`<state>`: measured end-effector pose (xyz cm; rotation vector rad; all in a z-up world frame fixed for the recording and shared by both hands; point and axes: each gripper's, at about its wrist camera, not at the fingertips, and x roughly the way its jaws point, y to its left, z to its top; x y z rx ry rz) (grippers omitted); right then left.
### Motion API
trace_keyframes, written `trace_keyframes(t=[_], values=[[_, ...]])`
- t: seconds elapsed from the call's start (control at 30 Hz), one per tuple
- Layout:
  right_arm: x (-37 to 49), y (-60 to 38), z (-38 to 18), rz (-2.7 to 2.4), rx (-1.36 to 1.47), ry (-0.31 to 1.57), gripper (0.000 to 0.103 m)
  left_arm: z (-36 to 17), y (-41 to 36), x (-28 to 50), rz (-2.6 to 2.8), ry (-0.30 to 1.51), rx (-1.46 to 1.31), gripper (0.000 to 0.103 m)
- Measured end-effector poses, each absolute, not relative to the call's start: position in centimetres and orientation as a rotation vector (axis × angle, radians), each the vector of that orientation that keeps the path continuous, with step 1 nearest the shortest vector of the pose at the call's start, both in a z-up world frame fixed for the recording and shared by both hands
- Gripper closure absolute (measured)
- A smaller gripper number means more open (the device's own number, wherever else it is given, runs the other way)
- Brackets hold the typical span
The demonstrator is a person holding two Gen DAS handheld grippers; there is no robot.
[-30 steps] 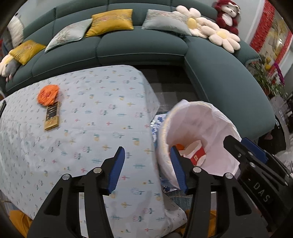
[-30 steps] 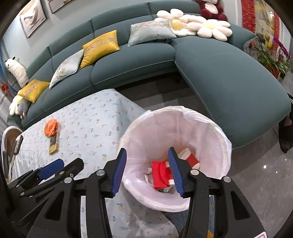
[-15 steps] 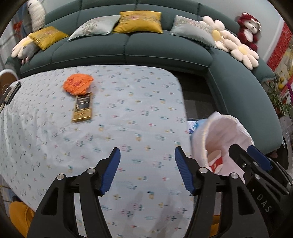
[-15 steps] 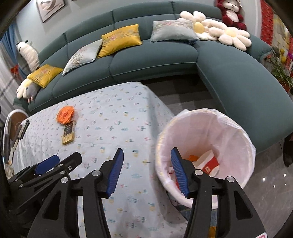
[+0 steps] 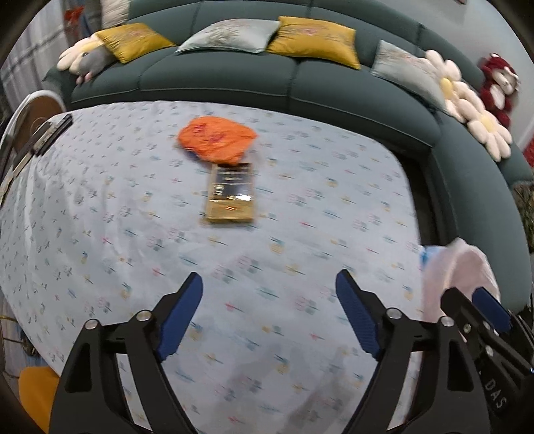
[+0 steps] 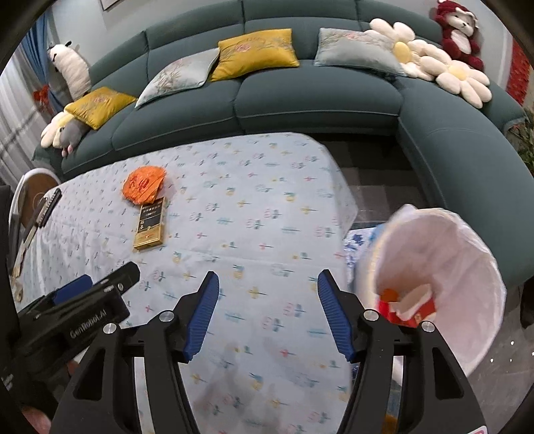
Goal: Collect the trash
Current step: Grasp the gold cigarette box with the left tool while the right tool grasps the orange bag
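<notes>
Both grippers hang over the patterned tablecloth (image 6: 267, 200) with nothing between their blue pads: the left gripper (image 5: 268, 313) has its jaws spread wide and the right gripper (image 6: 267, 310) has its jaws apart somewhat less, and both pairs have just been opening. Taking the white-lined trash bin (image 6: 467, 253) as the landmark, it stands on the floor just off the table's near right corner, its liner folded over the rim; inside lie a red-and-white carton (image 6: 409, 308) and a small orange piece (image 6: 388, 294) beside it. The right gripper sits just left of the bin, its right finger close to the rim in the picture. Well away from the bin, across the cloth toward the sofa (image 6: 317, 100), lie the remaining items: a crumpled orange wrapper (image 5: 217, 138) and, touching its near edge, a flat gold-and-black box (image 5: 232, 192). In the left wrist view the box lies straight ahead of the open jaws, well beyond the fingertips, with the wrapper behind it. The box carries lines of print too small to read. The left gripper's body, seen at the right view's lower left, reads "GenRobot.AI"; the right gripper's body in the left view shows the letters "DAS". Yellow and grey cushions, flower pillows and a red plush bear (image 6: 459, 31) sit on the sofa.
</notes>
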<state>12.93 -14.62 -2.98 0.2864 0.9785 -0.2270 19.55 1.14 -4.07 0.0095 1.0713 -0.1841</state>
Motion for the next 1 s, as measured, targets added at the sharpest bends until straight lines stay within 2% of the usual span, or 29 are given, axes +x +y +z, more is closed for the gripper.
trace_keyframes(t=[0.17,0.27,0.7,0.83,0.93,1.0], values=[[16.3,-12.8,-4.9,-0.194,0.285,1.011,0.043,-6.2,3.1,23.3,-0.147,1.103,0.003,0.024],[18.8,-12.1,-6.2,-0.18,0.285,1.03,0.043,-7.7,3.4,25.6,-0.133,1.131,0.001,0.018],[25.8,-13.2,-9.8,-0.192,0.307,1.067,0.043,-13.4,1.5,33.1,-0.157,1.205,0.019,0.02],[26.6,-12.8,-10.6,-0.182,0.3,1.079,0.043,-13.8,1.2,33.8,-0.162,1.192,0.032,0.031],[26.8,-12.2,-10.9,-0.172,0.296,1.088,0.043,-13.6,1.2,33.9,-0.176,1.179,0.056,0.049],[26.9,-11.7,-10.9,-0.165,0.296,1.09,0.043,-13.5,1.4,33.8,-0.194,1.191,0.047,0.05]])
